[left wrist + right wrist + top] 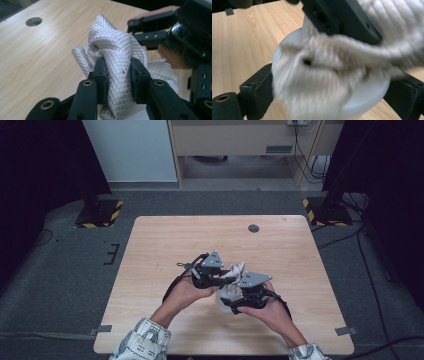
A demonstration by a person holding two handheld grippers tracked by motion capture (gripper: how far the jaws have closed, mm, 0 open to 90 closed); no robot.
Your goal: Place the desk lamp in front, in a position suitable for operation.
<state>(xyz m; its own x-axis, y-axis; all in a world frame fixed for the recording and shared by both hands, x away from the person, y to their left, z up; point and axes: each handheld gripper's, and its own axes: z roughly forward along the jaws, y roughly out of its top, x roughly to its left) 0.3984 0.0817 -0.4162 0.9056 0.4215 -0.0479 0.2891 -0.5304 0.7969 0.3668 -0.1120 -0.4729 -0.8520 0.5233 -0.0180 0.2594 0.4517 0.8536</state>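
Observation:
A white quilted cloth (115, 45) is bunched between the pads of my left gripper (118, 72), which is shut on it. In the high view the left gripper (226, 277) and right gripper (231, 300) meet near the table's front middle, with the cloth (235, 270) between them. My right gripper (332, 100) is shut on a white round container (367, 95), one jaw on each side of it. The cloth (317, 75), blurred, lies over the container's top, with a black jaw of the left gripper above it. The container (226, 299) sits low between the two hands.
The wooden table (165, 245) has a round hole (254, 228) near its far edge, also in the left gripper view (33, 21). Two dark stands with yellow-black bases (100, 215) (325, 212) flank the far corners. Grey tape marks (104, 328) sit at the front corners.

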